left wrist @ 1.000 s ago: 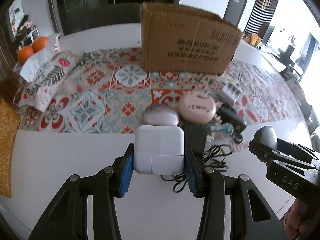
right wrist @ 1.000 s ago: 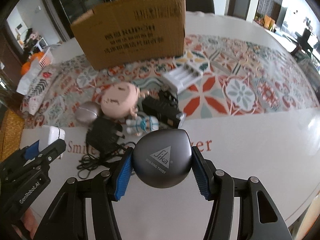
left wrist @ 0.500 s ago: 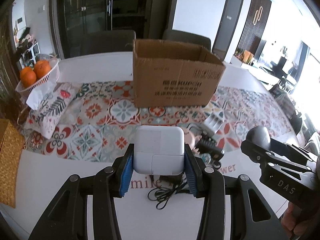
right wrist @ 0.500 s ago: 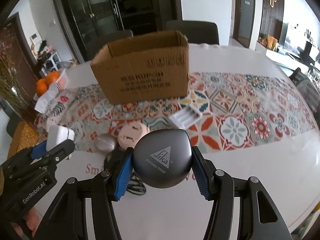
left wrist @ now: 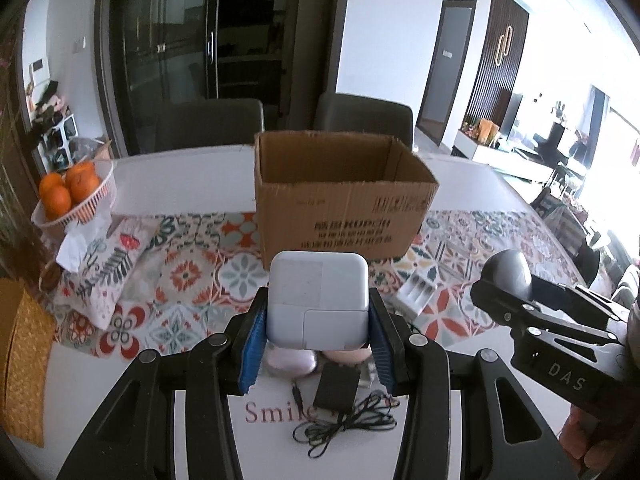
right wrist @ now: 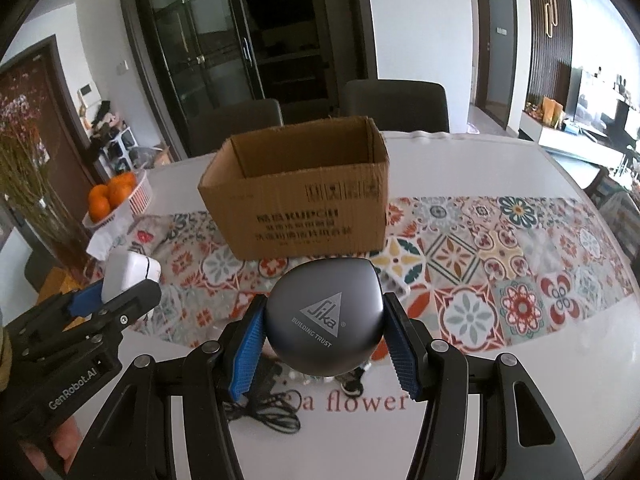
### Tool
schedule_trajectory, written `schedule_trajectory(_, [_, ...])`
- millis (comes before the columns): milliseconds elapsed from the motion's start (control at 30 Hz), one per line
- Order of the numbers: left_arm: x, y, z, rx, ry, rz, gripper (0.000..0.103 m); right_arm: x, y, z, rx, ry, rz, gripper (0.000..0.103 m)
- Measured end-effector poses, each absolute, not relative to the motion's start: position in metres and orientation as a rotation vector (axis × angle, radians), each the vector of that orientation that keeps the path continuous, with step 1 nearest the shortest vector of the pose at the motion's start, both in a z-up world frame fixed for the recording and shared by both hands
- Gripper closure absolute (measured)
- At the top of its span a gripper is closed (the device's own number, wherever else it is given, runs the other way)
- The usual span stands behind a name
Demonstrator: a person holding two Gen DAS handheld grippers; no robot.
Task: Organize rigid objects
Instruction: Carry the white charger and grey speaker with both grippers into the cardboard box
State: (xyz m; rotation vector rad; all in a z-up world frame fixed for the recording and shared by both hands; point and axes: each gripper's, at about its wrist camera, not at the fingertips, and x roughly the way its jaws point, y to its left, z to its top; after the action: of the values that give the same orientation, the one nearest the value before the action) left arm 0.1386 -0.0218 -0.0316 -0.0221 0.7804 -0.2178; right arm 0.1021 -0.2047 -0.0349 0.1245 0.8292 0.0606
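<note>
My left gripper (left wrist: 318, 320) is shut on a white square power adapter (left wrist: 318, 300), held above the table in front of an open cardboard box (left wrist: 340, 196). My right gripper (right wrist: 324, 328) is shut on a dark grey rounded case (right wrist: 324, 316) with a Sika logo, also held up facing the cardboard box (right wrist: 296, 204). The left gripper with the adapter (right wrist: 128, 268) shows at the left of the right wrist view. The right gripper with the case (left wrist: 508, 272) shows at the right of the left wrist view. The inside bottom of the box is hidden.
Below lie a black adapter with cable (left wrist: 336, 390), a mauve oval object (left wrist: 290, 360), a pink round toy (left wrist: 346, 354) and a white battery holder (left wrist: 416, 292). A basket of oranges (left wrist: 70, 196) and a tissue pouch (left wrist: 104, 268) are at the left. Chairs stand behind the table.
Both grippers have risen and tilted up with their objects. The box now sits lower in view with its open top showing, and the items on the table have dropped below the fingers.
</note>
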Motion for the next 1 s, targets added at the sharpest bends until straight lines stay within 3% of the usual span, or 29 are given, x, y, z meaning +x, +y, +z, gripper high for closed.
schedule_trajectory(1000, [0.228,-0.033,0.013,0.013,0.692,-0.236,0.058,0.194,-0.206,0.021,0.073,0.721,0.106,0.046])
